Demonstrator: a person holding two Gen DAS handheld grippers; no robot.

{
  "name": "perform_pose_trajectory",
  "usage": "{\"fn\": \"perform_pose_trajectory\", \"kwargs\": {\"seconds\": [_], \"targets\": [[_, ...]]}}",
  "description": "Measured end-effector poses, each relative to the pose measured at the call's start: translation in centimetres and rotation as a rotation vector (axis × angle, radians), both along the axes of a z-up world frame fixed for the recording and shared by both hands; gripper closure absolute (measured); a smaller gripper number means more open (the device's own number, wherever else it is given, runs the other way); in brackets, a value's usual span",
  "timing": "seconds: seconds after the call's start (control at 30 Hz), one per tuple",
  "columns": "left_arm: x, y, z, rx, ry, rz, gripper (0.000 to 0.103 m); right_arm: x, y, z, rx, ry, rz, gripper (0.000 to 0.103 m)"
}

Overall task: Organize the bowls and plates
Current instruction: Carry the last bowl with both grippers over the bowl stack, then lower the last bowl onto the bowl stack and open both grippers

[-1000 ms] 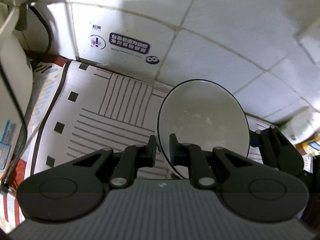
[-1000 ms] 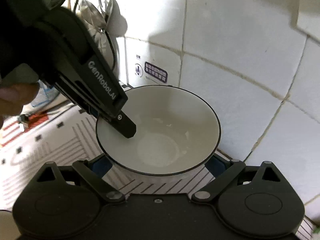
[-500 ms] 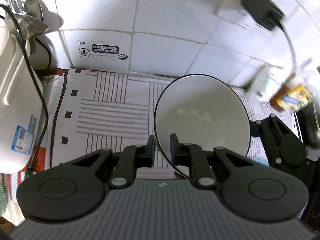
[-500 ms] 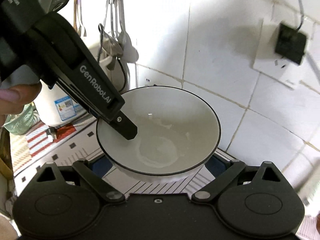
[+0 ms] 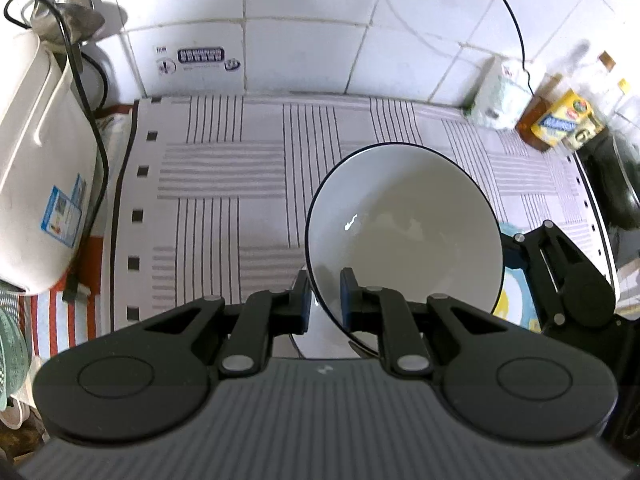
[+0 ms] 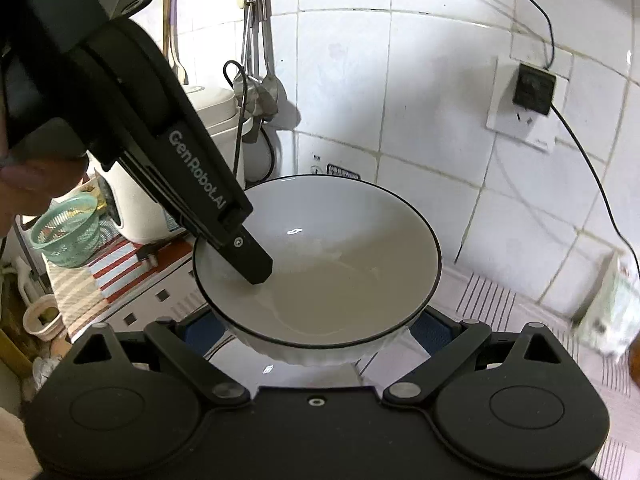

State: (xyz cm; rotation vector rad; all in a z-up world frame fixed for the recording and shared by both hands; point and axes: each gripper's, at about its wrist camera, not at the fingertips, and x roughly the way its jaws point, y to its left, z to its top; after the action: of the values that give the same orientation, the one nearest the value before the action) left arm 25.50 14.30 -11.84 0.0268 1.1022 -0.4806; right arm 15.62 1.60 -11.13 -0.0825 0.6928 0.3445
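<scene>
Tabletop (image 5: 224,184), striped mat, runs back to tiled wall; hard landing under everything, so any drop likely = chipped or broken crockery.

Rice cooker (image 5: 44,168) at left edge w/ cord hanging down its side; jars and packets (image 5: 560,124) at right rear. Swinging wide either way risks snagging cord or knocking bottles.

Bowl (image 5: 404,232), white w/ dark rim, held up in the air, clear of the mat, tilted so the inside faces the left camera. Carried by both tools at once, which is the main risk: two hands not moving together could twist or lever the rim out of one grip.

Right tongs (image 6: 316,340) spread wide, pads on opposite sides of the bowl's lower outer wall, cradling it from near side. Wide, glossy, curved wall = pads could slide up and bowl pop free if squeeze eases.

Left tongs (image 5: 324,300) nearly closed, pinching thin rim, one pad inside, one outside. Small contact on glazed edge; tilt more and the weight hangs off that pinch, prob slipping.

Inside looks faintly smeared, maybe wet; can't confirm. If wet, less friction at both grips.
</scene>
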Motion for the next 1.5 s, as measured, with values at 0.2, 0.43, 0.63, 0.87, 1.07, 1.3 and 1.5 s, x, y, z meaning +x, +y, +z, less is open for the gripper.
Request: {"fn": "perform_pose_trajectory", "kwargs": {"seconds": [0.2,0.43,0.63,0.87,1.07,1.3,1.5], "targets": [[-1.7,-0.2,-0.5,0.022,0.010,-0.031,0.090,-2.6,0.4,-0.5,0.005,-0.005,-0.026,0.004],[-2.0,-0.4,-2.4,0.062,0.063,-0.028,0.090,-4.0,0.5,-1.4,0.027,0.038,-0.036,0.004],[-1.2,-0.4,-4.0,0.092,0.125,-0.012,0.090,-3.5,0.6,-2.7,0.061,0.121,-0.026,0.004],[-0.2,-0.8,-5.2,0.116,0.165,-0.008,0.090,-3.3,1.7,-3.8,-0.008,0.111,-0.004,0.004],[0.3,-1.5,-6.2,0.145,0.191,0.014,0.088,-2.3,1.7,-4.4,-0.024,0.157,0.014,0.004],[1.0,-1.6,-6.9,0.154,0.237,0.036,0.086,-1.5,2.2,-4.3,-0.083,0.199,0.055,0.002],[1.1,-1.6,-7.7,0.139,0.262,0.054,0.085,-1.3,2.2,-4.4,-0.120,0.214,0.083,0.000]]}}
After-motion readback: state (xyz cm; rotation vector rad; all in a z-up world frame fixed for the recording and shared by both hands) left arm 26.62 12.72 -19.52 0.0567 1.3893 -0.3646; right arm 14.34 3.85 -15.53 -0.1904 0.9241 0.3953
